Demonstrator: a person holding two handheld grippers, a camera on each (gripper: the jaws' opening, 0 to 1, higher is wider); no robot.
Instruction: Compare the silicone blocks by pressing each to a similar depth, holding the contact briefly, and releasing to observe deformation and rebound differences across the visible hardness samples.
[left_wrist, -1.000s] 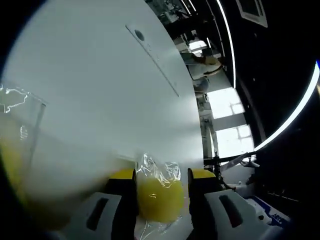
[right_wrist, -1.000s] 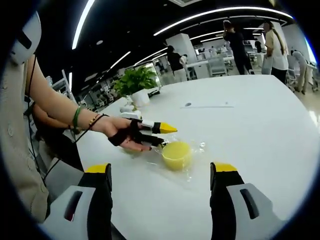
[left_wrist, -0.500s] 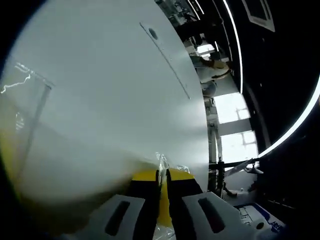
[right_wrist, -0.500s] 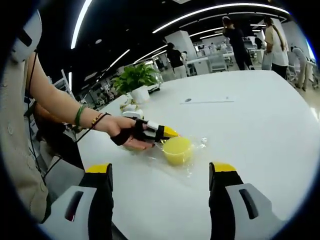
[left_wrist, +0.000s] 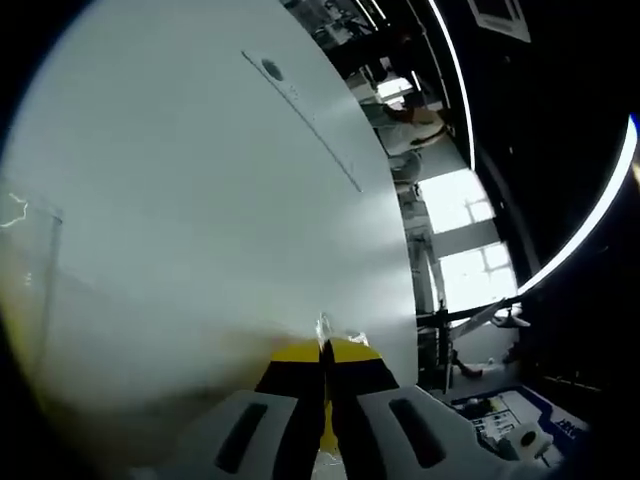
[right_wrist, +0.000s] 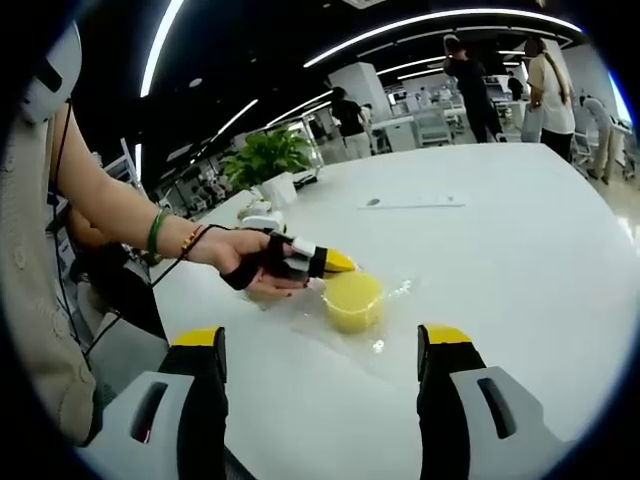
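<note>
A yellow silicone block (right_wrist: 352, 300), lying in a clear plastic wrap (right_wrist: 385, 312) on a white surface (right_wrist: 520, 240), is squeezed by the left gripper (right_wrist: 322, 263), held in a person's hand (right_wrist: 238, 262); the block sits toward the near edge of the surface, well short of a potted plant (right_wrist: 270, 165) standing at the far left edge. In the left gripper view the left gripper (left_wrist: 324, 352) has its yellow-tipped jaws drawn almost together, a crumple of the wrap (left_wrist: 327, 328) pinched above them and a thin strip of yellow between; whether that strip is the block itself is hard to tell at this range. The right gripper (right_wrist: 322, 345) hangs above the near edge with its jaws wide apart and empty, the block framed between and beyond them. The step in hand appears to be the press-and-hold on this sample; the next move calls for a slow, even opening of the left jaws with the tool kept level, so the rebound can be read without dragging the wrap or shifting the block. People stand at distant desks beyond the far edge.
</note>
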